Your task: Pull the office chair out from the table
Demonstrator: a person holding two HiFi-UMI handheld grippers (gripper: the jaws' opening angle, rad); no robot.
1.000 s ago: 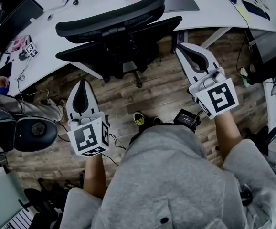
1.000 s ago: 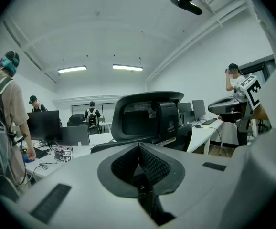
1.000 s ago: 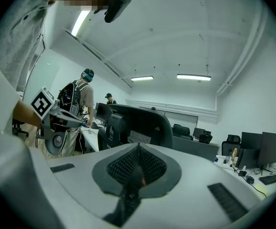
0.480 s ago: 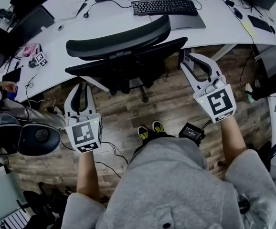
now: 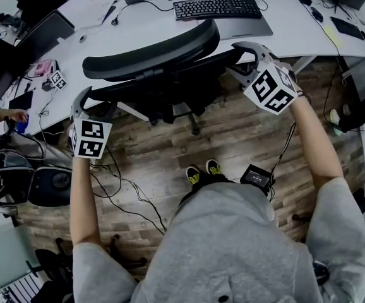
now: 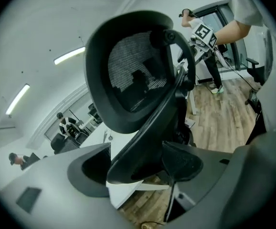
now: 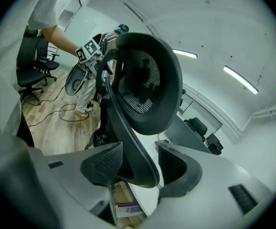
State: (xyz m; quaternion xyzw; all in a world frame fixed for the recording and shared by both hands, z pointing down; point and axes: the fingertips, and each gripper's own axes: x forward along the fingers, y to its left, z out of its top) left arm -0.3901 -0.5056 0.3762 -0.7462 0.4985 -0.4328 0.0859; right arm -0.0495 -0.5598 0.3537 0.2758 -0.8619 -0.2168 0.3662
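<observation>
Head view: the black office chair [image 5: 163, 62] stands tucked in at the curved near edge of the white bench [image 5: 75, 49]. Its seat is partly under the top and its bowed, smooth-rimmed backrest sits just outside it. A black keyboard [image 5: 218, 7] lies on the bench beyond the chair, and the floor [image 5: 233, 137] is wood-grain plank. The left gripper [image 5: 89, 103] is at the backrest's left end and the right gripper [image 5: 242, 62] at its right end, each carrying a cube with square markers.

Left gripper view: the jaws have just been opening and now stand wide apart. The chair's hard, curved black frame edge runs up between them, below the fine woven mesh panel [image 6: 133, 75]. The dimpled right pad [image 6: 181, 162] sits just beside the frame, and I cannot tell whether they touch.

Right gripper view: these jaws have also just been opening and are spread wide. They straddle the glossy frame edge on the chair's other side, and their textured pads [image 7: 104, 163] flank it without clamping it.
</observation>
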